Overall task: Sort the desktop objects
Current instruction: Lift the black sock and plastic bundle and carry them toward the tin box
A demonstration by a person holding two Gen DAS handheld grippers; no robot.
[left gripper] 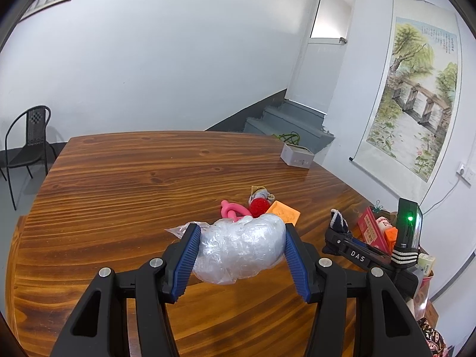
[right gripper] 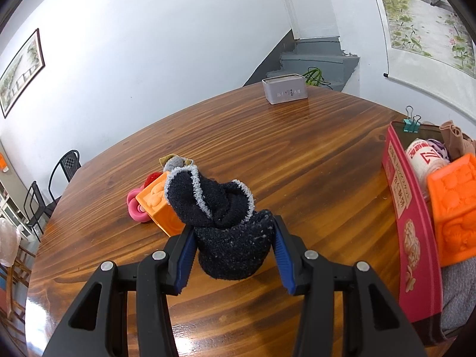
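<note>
Dark sock bundle [right gripper: 229, 232] upright, cuffs upward

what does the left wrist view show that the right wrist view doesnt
Only the left wrist view shows the left tool shut on a crumpled clear plastic bag, and the right tool's body from outside.

Only the right wrist view shows the right tool shut on the dark fuzzy sock, plus the contents of the red box: an orange mould and a binder clip on its rim.

Both show the wooden table, the pink toy, the orange block and the grey tin.
</note>
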